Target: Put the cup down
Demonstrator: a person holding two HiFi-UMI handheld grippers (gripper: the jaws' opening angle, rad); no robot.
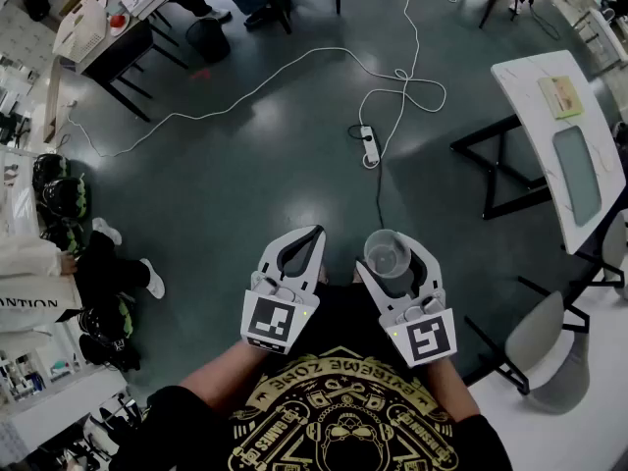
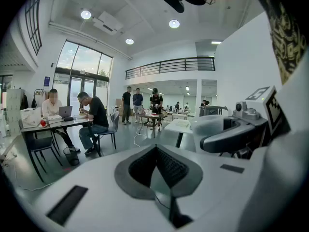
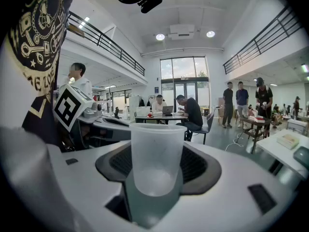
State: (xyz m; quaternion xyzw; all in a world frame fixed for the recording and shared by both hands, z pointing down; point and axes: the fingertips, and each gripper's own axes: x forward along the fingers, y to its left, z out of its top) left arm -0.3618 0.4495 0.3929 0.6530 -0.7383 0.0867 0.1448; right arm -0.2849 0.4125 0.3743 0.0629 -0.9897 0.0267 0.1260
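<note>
Clamps cup [image 3: 157, 158] upright in right gripper [image 1: 395, 246], jaws spread wide, above open floor [image 1: 245, 184]. Left gripper [image 1: 312, 234] pinched closed, empty. White table [image 1: 549, 135] edge rightward. Power strip [image 1: 370, 146] in head view only; seated person [image 2: 91, 115] in gripper views only.

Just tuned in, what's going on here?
A person holds two grippers out in front. The right gripper grips a clear cup, upright, in the air over the floor; it is not set down yet. The left gripper is shut and empty beside it. A white table stands to the right.
</note>
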